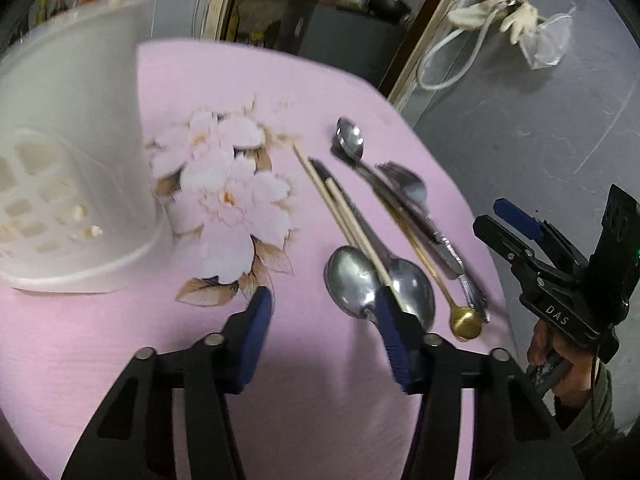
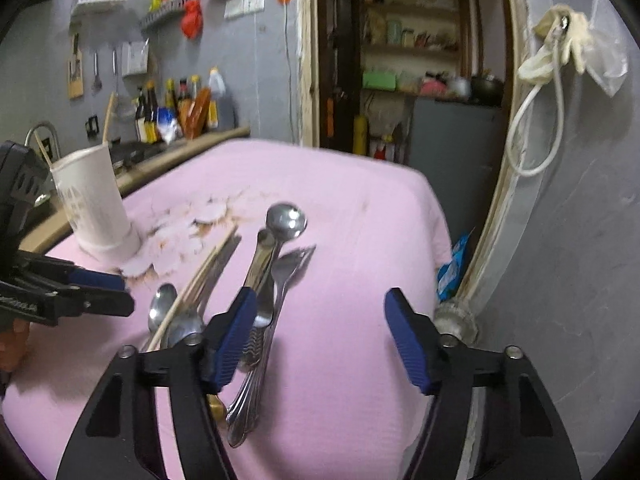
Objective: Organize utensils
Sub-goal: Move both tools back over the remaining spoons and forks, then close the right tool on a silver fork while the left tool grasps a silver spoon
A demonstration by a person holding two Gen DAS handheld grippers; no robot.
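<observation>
A pink flowered cloth is covering the table (image 1: 328,400) in a grey-walled kitchen, and the white utensil holder (image 1: 72,168) is standing at its left side, serving here as the landmark. Well to the right of the holder, the utensils are lying in a loose row: chopsticks (image 1: 340,208), two large spoons (image 1: 380,284), a gold spoon (image 1: 466,320), a fork (image 1: 408,192) and another spoon (image 1: 350,140). Both grippers are hovering over them, nothing grasped: the left gripper (image 1: 320,312) has its fingers parted beside the large spoons, and the right gripper (image 2: 320,320) has its fingers released above the fork handles. Judging by this, the first pick-up is being lined up; next, one gripper needs lowering to straddle a single handle before clenching.
</observation>
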